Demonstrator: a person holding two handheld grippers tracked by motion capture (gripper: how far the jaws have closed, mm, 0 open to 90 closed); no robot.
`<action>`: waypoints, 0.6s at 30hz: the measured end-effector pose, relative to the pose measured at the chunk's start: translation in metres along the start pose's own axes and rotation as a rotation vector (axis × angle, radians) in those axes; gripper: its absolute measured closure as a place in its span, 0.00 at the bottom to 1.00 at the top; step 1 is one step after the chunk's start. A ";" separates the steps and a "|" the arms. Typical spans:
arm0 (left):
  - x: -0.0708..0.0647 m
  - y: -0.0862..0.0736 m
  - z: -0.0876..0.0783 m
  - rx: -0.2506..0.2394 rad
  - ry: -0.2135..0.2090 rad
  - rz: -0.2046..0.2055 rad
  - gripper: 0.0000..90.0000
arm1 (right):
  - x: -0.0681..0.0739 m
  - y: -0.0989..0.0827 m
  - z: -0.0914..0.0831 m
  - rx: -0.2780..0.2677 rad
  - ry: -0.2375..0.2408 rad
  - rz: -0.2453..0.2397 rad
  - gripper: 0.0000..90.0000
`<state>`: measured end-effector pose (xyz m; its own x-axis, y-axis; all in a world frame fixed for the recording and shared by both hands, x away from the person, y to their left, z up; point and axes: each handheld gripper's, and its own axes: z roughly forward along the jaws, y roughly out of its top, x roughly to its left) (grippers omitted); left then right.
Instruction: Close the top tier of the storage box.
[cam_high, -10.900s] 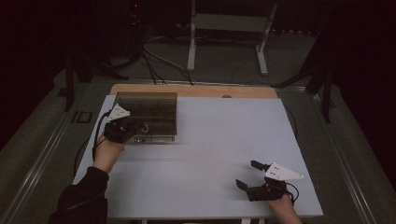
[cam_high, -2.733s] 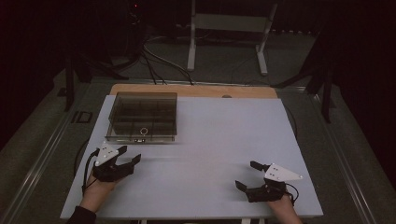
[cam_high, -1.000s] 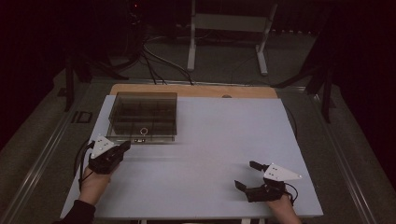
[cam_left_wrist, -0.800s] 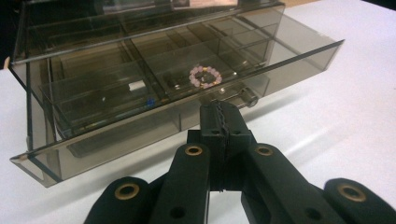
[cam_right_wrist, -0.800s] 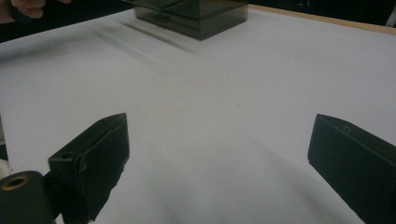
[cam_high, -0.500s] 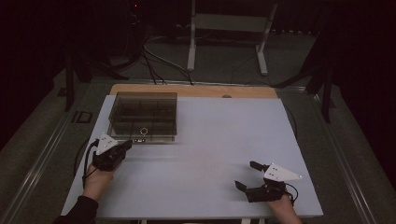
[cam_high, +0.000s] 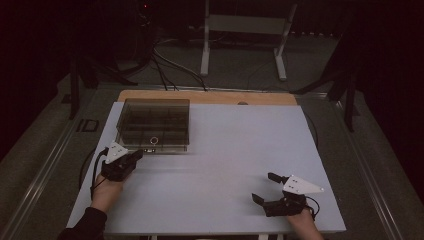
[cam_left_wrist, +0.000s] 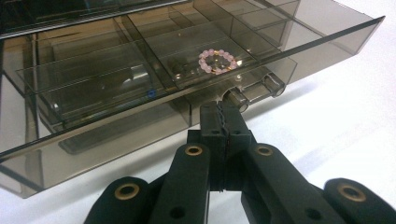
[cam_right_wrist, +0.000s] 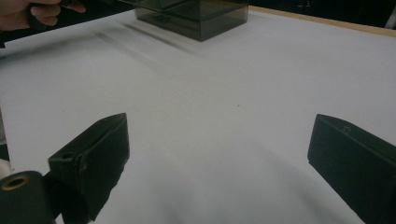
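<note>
A smoky clear organiser box (cam_high: 155, 122) stands at the table's back left. A pink bead bracelet (cam_left_wrist: 215, 61) lies in one of its front compartments, and shows as a small ring (cam_high: 154, 140) in the high view. My left gripper (cam_high: 137, 155) is shut with nothing between its jaws. In the left gripper view the left gripper (cam_left_wrist: 223, 112) has its tips just below and left of the box's clear front handle (cam_left_wrist: 254, 88); I cannot tell whether they touch. My right gripper (cam_high: 265, 187) rests open at the near right, with bare table between the jaws of the right gripper (cam_right_wrist: 217, 154).
The white table (cam_high: 225, 150) has a wooden strip (cam_high: 210, 97) along its back edge. Cables and a metal stand (cam_high: 240, 25) sit on the dark floor beyond. The box (cam_right_wrist: 196, 14) and the left hand (cam_right_wrist: 42, 11) lie far off in the right gripper view.
The left gripper, open near the front edge 2.7 s ago, has shut and over the last second edged toward the box front. The right gripper has not moved.
</note>
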<state>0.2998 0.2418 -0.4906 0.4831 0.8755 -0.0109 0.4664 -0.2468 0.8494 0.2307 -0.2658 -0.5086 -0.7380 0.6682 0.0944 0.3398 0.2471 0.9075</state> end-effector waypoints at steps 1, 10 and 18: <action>0.000 0.000 0.000 -0.002 -0.002 -0.003 1.00 | 0.000 0.000 0.000 0.002 0.000 -0.001 0.06; 0.000 0.001 0.002 -0.007 -0.007 -0.002 1.00 | 0.000 0.000 0.000 0.003 0.001 -0.001 0.06; 0.003 0.005 0.005 -0.011 0.003 -0.010 1.00 | 0.000 0.000 0.000 0.003 0.000 -0.002 0.06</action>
<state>0.3073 0.2408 -0.4889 0.4763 0.8791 -0.0176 0.4627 -0.2336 0.8552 0.2307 -0.2660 -0.5089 -0.7388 0.6675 0.0924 0.3400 0.2508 0.9064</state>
